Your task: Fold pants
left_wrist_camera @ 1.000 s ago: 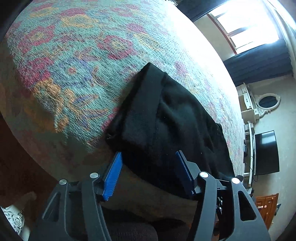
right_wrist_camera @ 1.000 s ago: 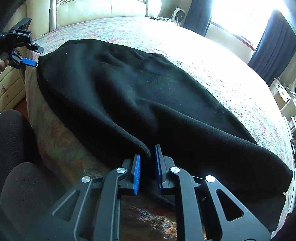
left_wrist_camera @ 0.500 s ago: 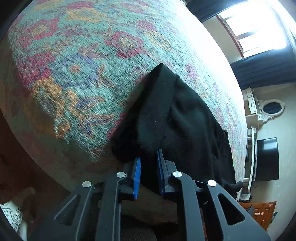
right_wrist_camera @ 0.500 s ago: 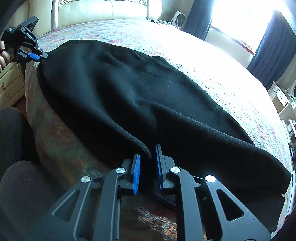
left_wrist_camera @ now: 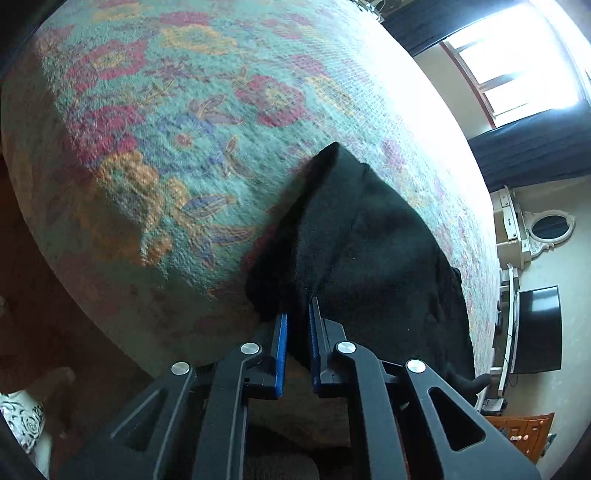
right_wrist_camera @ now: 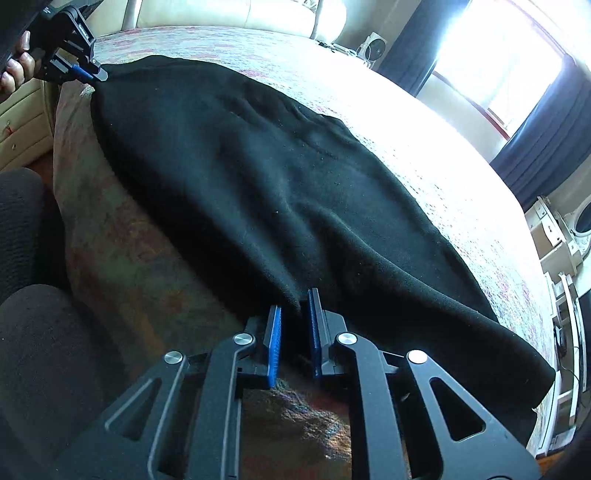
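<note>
Left wrist view: your left gripper [left_wrist_camera: 297,321], black with blue ribbed pads [left_wrist_camera: 282,343], was clamped on the near edge of the black fleece pants [left_wrist_camera: 369,266]. The cloth ran up between the two pads, which stood almost together with only the fabric between them. From the grip the pants rose to a peaked corner at frame centre and spread toward the right edge, lying on the floral woven bedspread [left_wrist_camera: 177,155] of teal, red and orange that filled the upper left.

Right wrist view: your right gripper [right_wrist_camera: 295,317] was likewise closed on the pants [right_wrist_camera: 277,177], pinching a fold of the near hem at lower centre. The garment lay flat across the bed, stretching from upper left to lower right, its near edge draped over the side of the mattress. At the upper left corner of this frame your left gripper [right_wrist_camera: 90,72] appeared again, held by your hand [right_wrist_camera: 18,62] and biting the far corner of the pants. A cream leather headboard [right_wrist_camera: 236,14] stood along the top.
</note>
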{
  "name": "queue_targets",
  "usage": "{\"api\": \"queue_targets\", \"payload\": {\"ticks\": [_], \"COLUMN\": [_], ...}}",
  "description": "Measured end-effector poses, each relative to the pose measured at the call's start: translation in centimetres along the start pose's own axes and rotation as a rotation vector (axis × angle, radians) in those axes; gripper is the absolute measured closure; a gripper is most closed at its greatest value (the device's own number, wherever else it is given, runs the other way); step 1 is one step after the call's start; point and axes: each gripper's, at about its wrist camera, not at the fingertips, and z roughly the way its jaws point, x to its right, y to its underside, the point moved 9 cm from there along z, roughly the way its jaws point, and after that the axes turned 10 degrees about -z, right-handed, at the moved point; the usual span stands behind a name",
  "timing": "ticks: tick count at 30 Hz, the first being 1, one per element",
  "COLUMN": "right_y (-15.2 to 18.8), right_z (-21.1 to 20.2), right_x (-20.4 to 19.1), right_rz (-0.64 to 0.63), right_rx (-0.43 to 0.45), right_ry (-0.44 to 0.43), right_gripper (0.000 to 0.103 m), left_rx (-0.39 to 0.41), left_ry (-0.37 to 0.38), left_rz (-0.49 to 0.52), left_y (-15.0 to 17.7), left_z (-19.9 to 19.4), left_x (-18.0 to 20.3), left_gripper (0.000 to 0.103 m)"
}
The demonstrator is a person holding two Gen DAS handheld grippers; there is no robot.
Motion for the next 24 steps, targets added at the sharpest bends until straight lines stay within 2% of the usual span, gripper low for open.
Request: {"api": "queue_targets", "payload": {"ticks": [3,5,6,7,9,10,11,12,14,16,18,21,24], "right_y": [0.1,0.2,0.3,0.4,1.0,1.8,2.8,4.2,7.7,12.4,17.7,25.5,30.2], "right_z": [0.1,0.0,-0.2,-0.6,-2.4,-3.4,-4.1,-4.8,-5.9,-6.7,-7.3,-7.2,-5.9], "right_x": [0.2,1.0,1.5,2.2,4.5,5.9,7.6,9.3,13.5,18.3,22.9,28.7,31.7], "right_rz": [0.030,0.111,0.156,0.203,0.340,0.424,0.513,0.603,0.799,1.015,1.223,1.517,1.688], "right_rx": [0.003,0.013,0.018,0.031,0.096,0.126,0.149,0.169,0.211,0.262,0.307,0.371,0.403], "right_ry": [-0.013,-0.061,-0.093,-0.121,-0.167,-0.190,-0.214,-0.229,-0.234,-0.207,-0.159,-0.096,-0.070], "right_gripper": [0.089,0.085,0.075,0.060,0.047,0.045,0.045,0.045,0.045,0.045,0.047,0.058,0.058], "left_rx": [-0.030,-0.010,0.012,0.040,0.108,0.141,0.177,0.214,0.250,0.253,0.232,0.165,0.107], "left_ry": [0.024,0.011,0.001,-0.019,-0.052,-0.063,-0.071,-0.066,-0.033,-0.003,0.002,0.028,0.026], "left_rz": [-0.016,0.030,0.057,0.089,0.154,0.182,0.207,0.232,0.270,0.294,0.296,0.262,0.226], "left_y": [0.0,0.1,0.2,0.3,0.7,0.9,1.1,1.3,1.6,1.8,1.7,1.9,2.5], "left_z": [0.6,0.0,-0.6,-1.4,-3.0,-3.7,-4.4,-5.0,-5.5,-5.0,-3.7,-1.2,1.2], "left_x": [-0.5,-0.1,0.3,0.7,1.4,1.7,2.1,2.6,3.9,5.5,7.2,8.5,8.7], "left_gripper": [0.090,0.087,0.083,0.080,0.063,0.056,0.044,0.036,0.029,0.029,0.029,0.029,0.027]}}
